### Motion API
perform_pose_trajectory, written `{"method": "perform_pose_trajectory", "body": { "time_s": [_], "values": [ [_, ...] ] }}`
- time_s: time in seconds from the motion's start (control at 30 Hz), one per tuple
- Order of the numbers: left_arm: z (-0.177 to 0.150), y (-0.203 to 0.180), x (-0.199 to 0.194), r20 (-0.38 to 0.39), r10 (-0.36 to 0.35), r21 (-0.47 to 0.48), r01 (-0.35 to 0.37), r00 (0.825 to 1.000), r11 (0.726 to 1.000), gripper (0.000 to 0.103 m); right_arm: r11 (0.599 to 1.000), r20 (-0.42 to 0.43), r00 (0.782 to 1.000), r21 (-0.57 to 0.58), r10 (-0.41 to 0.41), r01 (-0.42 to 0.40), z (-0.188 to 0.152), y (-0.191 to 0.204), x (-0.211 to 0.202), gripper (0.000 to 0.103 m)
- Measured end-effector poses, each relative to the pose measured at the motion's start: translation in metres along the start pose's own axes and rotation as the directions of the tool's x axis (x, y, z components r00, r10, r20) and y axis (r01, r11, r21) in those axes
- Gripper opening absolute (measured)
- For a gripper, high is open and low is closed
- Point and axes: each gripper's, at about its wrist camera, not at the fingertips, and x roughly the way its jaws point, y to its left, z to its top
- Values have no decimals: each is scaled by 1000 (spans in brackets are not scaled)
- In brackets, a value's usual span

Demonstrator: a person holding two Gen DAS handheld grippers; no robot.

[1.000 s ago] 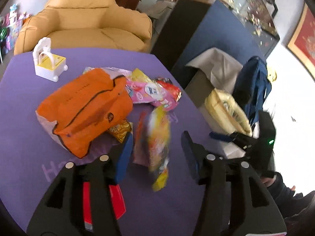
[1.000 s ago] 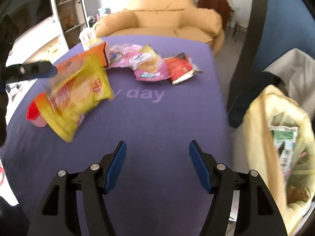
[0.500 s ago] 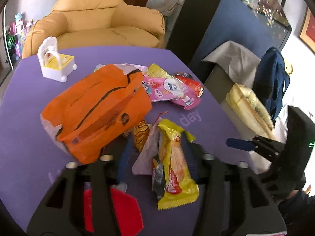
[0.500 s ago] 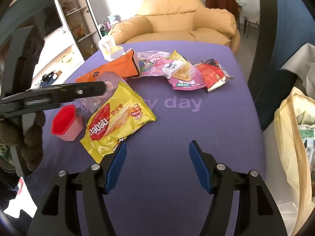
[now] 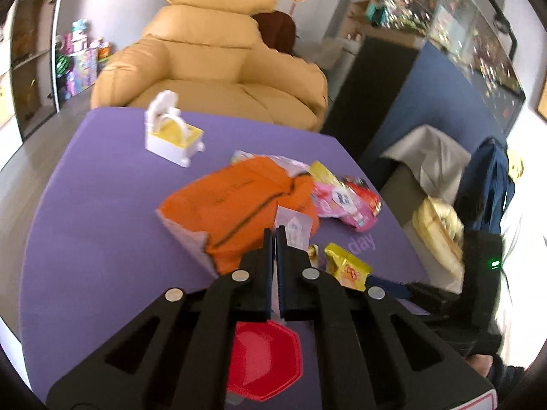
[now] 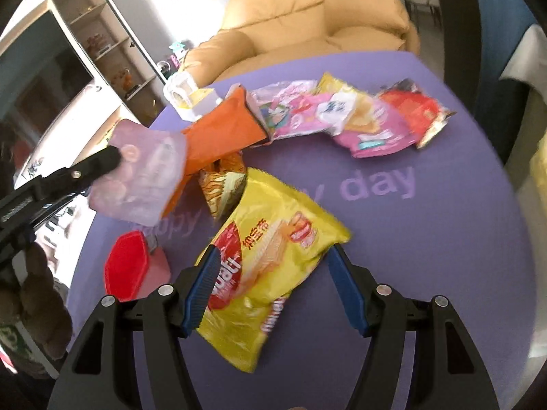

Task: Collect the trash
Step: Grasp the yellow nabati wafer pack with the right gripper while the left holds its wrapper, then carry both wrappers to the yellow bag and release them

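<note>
Yellow wafer packet [image 6: 273, 270] lies at six o'clock between the wide-spread right gripper [image 6: 273, 283]; left gripper [image 5: 274, 235] pinches a translucent wrapper [image 6: 143, 177].

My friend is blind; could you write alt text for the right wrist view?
An open right gripper straddles a yellow wafer packet on a purple table. Behind lie pink, red and orange wrappers; at left, the left gripper holds up a clear pouch.
</note>
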Motion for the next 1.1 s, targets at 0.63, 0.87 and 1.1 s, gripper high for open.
{"method": "perform_pose_trajectory", "body": {
  "time_s": [0.63,0.87,1.1],
  "values": [
    [-7,23,-18,33,-27,-59,29,999,998,2,947,84,989,-286,-124,143,1,37,-9,15],
    [2,-20,-23,56,-98,25,97,994,995,1,954,184,974,-245,-129,173,2,13,-73,11],
    [16,-85,-17,58,-157,130,148,986,980,1,954,293,939,-184,-178,238,4,-25,-136,11]
  ]
}}
